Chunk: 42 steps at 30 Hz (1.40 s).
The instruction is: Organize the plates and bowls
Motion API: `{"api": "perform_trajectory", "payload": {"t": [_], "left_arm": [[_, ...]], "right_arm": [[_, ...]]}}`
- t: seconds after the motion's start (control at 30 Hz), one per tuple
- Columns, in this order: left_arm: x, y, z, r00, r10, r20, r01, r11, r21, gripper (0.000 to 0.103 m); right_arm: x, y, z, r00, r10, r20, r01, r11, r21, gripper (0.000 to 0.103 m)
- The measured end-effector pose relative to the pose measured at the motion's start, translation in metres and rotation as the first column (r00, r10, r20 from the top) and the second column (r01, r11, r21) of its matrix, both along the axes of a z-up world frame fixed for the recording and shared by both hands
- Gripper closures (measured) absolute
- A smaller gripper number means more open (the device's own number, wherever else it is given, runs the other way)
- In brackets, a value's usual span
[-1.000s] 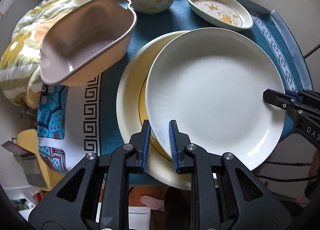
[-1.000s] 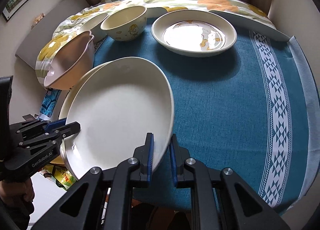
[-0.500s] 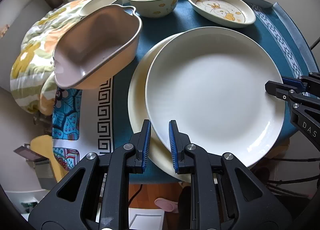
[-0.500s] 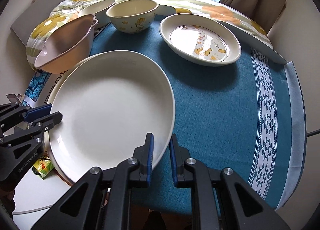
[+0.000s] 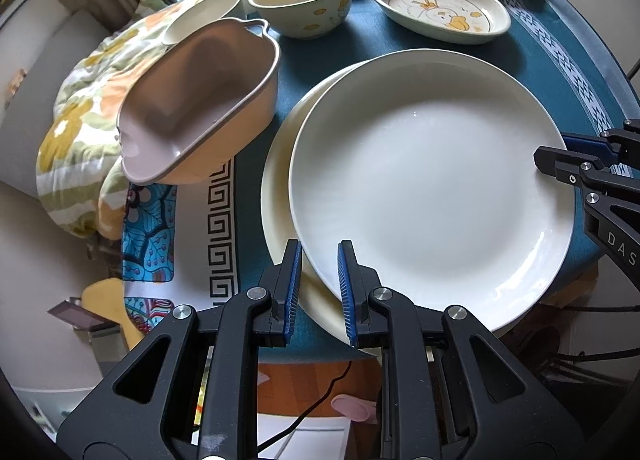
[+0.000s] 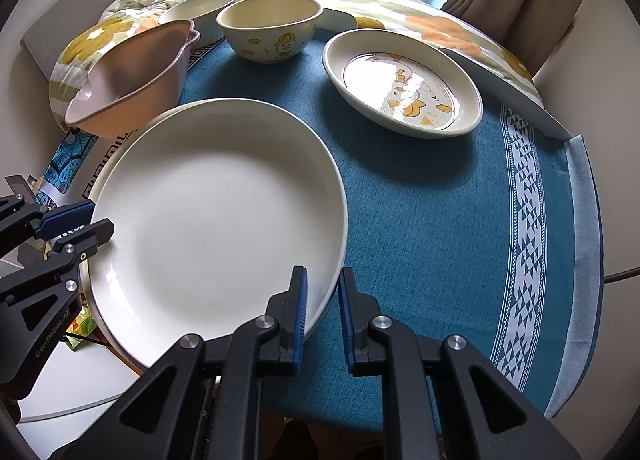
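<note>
Jaws, both sides: your left gripper (image 5: 317, 290) and your right gripper (image 6: 322, 314) each pinch the rim of the white plate (image 5: 428, 187), one at either edge, blue pads pressed on the rim.

Item held: white plate, carried between the two grippers just over the cream plate (image 5: 280, 187), which lies on the teal tablecloth (image 6: 432, 227). Whether the two plates already touch cannot be told; the upper one sits off-centre, shifted toward your right gripper's side.

Other stock on the table: pink basin (image 5: 200, 99), tilted, at the cloth's edge; cartoon bowl (image 6: 270, 29); small white dish (image 6: 196, 9) just behind it; oval duck dish (image 6: 404, 85), well apart from the stack.

Step in hand, as judged: stacking the white plate onto the cream one.

Next move calls for: centre the plate over the one below, lower it level with both hands together, then release both rims evenly so it does not tip or slide.
</note>
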<state>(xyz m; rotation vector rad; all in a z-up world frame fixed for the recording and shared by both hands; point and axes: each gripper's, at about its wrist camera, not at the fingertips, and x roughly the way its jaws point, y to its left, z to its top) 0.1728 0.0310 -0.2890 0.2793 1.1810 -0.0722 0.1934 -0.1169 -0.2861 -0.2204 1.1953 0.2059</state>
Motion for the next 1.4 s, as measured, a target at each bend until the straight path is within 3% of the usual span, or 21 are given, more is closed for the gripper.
{"api": "perform_trajectory", "payload": {"t": [0.27,0.53,0.8,0.87,0.93,0.97,1.03,1.07,1.1,1.17,1.4], "left_arm": [[-0.003,-0.001,0.001,1.000,0.001,0.008,-0.002,0.999,0.035,0.087],[-0.001,0.005,0.007,1.000,-0.001,-0.007,0.001,1.000,-0.007,0.087],[0.016,0.008,0.093,0.985,-0.009,0.170,0.036,0.987,-0.154,0.086],[0.029,0.008,0.110,0.984,-0.010,0.180,0.047,0.978,-0.201,0.086],[0.044,0.007,0.119,0.985,-0.014,0.174,0.057,0.969,-0.241,0.084],[0.051,0.004,0.120,0.986,-0.021,0.165,0.064,0.964,-0.260,0.080],[0.064,-0.002,0.120,0.987,-0.029,0.157,0.072,0.958,-0.278,0.055],[0.068,-0.005,0.120,0.986,-0.026,0.164,0.073,0.955,-0.287,0.026],[0.071,-0.007,0.122,0.984,-0.022,0.175,0.075,0.951,-0.301,0.007],[0.077,-0.012,0.123,0.983,-0.016,0.185,0.077,0.942,-0.327,0.002],[0.112,-0.029,0.104,0.994,0.060,0.088,-0.017,0.906,-0.422,0.002]], "right_arm": [[-0.001,0.000,0.000,1.000,-0.005,0.000,0.005,1.000,-0.004,0.089],[-0.002,-0.003,0.006,1.000,-0.026,0.010,0.026,1.000,0.017,0.089],[0.012,-0.032,0.066,0.988,-0.128,0.086,0.111,0.978,0.178,0.089],[0.015,-0.040,0.082,0.981,-0.160,0.113,0.133,0.968,0.211,0.071],[0.016,-0.050,0.097,0.969,-0.196,0.150,0.153,0.954,0.256,0.006],[0.016,-0.055,0.103,0.963,-0.213,0.164,0.161,0.946,0.281,0.000],[0.016,-0.066,0.112,0.952,-0.242,0.188,0.176,0.935,0.307,0.000],[0.017,-0.071,0.116,0.946,-0.253,0.201,0.185,0.934,0.304,0.000],[0.019,-0.075,0.118,0.943,-0.256,0.212,0.185,0.935,0.303,0.000],[0.025,-0.085,0.118,0.941,-0.257,0.220,0.185,0.935,0.304,0.000],[0.073,-0.121,0.110,0.951,-0.221,0.218,0.141,0.932,0.334,0.000]]}}
